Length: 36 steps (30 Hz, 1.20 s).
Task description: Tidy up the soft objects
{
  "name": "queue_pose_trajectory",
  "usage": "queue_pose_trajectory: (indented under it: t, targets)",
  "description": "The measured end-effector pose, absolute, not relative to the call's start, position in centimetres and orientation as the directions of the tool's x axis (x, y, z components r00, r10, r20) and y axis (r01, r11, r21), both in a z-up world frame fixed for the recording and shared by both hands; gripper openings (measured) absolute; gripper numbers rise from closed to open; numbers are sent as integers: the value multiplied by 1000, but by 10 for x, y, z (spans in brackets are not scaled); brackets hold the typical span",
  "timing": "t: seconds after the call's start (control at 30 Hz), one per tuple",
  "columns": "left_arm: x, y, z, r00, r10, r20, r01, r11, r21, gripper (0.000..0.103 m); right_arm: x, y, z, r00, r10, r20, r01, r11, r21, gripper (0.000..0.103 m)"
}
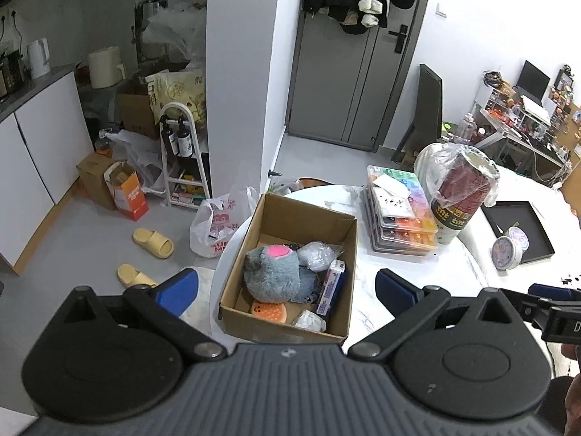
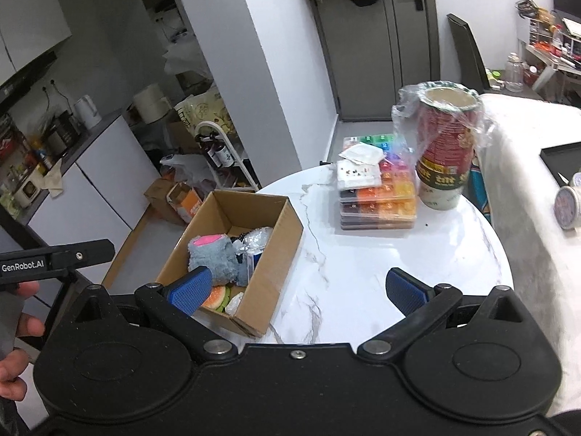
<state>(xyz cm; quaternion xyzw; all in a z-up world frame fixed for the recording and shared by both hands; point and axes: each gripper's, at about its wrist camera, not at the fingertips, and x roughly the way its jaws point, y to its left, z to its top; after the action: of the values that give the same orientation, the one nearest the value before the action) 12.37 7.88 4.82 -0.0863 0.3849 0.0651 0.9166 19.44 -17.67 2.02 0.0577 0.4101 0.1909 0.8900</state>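
An open cardboard box (image 1: 305, 218) (image 2: 268, 254) sits at the left edge of the white marble table (image 1: 392, 276) (image 2: 356, 254). Inside lie a grey plush toy with a pink patch (image 1: 272, 272) (image 2: 214, 254), an orange burger-like soft toy (image 1: 268, 311) (image 2: 217, 296), two clear wrapped bundles (image 1: 317, 256) and a blue-white packet (image 1: 331, 285). My left gripper (image 1: 287, 290) hangs open above the box's near end, holding nothing. My right gripper (image 2: 296, 290) is open too, its left finger (image 2: 190, 289) over the box's near corner, its right finger (image 2: 405, 292) above bare table.
Stacked colourful plastic cases (image 1: 397, 210) (image 2: 377, 189) and a red cup stack in a plastic bag (image 1: 459, 189) (image 2: 446, 145) stand at the table's far side. A black tray (image 1: 523, 232) and round tins (image 1: 506, 250) lie right. Slippers (image 1: 152, 241), bags and boxes cover the floor left.
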Motion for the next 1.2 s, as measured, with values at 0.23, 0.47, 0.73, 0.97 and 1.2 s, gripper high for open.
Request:
queue_pose_trajectory:
  t: [0.23, 0.47, 0.73, 0.97, 1.2]
  targets:
    - [108, 73, 55, 703, 43, -710, -167, 980, -106, 103, 172, -180, 28, 607, 380, -698, -286, 924, 255, 103]
    - [92, 63, 57, 708, 42, -705, -157, 983, -99, 103, 153, -189, 34, 644, 365, -673, -265, 931, 251, 103]
    - [73, 55, 65, 719, 51, -693, -143, 987, -75, 103, 138, -204, 36, 673, 311, -671, -217, 951, 222, 103]
    - [58, 56, 75, 735, 63, -675, -147, 987, -68, 103, 124, -209, 41, 667, 327, -670, -238, 945, 225, 103]
    - [39, 50, 80, 747, 59, -662, -134, 989, -63, 103, 106, -213, 52, 681, 325, -656, -244, 946, 215, 103]
